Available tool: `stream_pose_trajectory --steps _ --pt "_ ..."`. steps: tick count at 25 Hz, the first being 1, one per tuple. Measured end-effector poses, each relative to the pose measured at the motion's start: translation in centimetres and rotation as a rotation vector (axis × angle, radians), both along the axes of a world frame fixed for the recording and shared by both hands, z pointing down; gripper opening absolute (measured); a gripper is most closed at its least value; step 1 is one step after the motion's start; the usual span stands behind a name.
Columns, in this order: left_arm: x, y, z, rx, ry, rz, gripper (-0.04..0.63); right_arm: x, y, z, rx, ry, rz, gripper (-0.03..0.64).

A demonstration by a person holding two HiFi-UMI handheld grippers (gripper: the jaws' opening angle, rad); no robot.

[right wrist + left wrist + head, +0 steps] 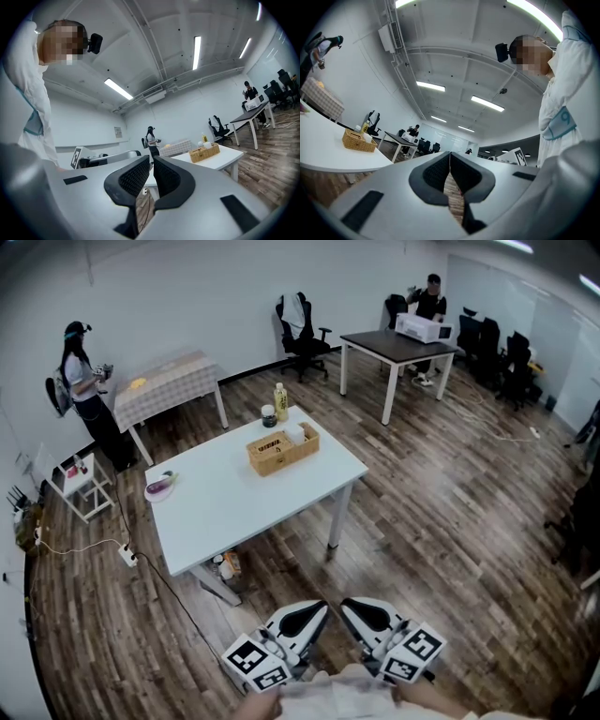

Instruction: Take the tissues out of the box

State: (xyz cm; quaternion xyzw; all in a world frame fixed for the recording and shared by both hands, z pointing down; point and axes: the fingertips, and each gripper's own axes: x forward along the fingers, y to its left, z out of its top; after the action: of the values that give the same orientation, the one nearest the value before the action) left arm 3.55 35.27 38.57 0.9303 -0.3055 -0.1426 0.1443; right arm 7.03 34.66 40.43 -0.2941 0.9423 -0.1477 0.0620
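I have both grippers low and close to my body over the wooden floor [441, 521], well apart from the white surface [234, 507] ahead of me. The left gripper [314, 613] has its fingers [436, 173] pressed together at the tips, with nothing between them. Through the thin slit lower down I see only floorboards. The right gripper [354, 611] is the same: its fingers [133, 177] are drawn together, nothing is pinched, and only a narrow slit shows between the pads. The two grippers sit side by side, tips angled toward each other, and neither touches anything. The woven tissue box [282, 449] stands on the surface toward its far end, near the far corner and set in from the edges. White tissues [296, 434] stick up out of the end of the box nearest that corner. Just beyond the box, right at the far corner, stand a yellow bottle [280, 401] and a dark jar [269, 415], close together. Near the left corner lies a small purplish object [160, 486] that I cannot identify, well apart from the box. The box is upright and nothing is in contact with it.
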Motion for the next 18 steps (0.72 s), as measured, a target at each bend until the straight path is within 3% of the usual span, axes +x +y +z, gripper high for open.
stream_pose_trajectory --steps 10,18 --pt "-1.0 -1.9 -0.1 -0.009 0.015 -0.037 0.005 -0.8 -2.2 0.0 -0.013 0.009 -0.019 0.035" --pt "-0.9 -6.6 0.7 -0.022 0.003 -0.055 0.005 -1.1 -7.1 1.0 -0.028 -0.008 -0.049 0.035"
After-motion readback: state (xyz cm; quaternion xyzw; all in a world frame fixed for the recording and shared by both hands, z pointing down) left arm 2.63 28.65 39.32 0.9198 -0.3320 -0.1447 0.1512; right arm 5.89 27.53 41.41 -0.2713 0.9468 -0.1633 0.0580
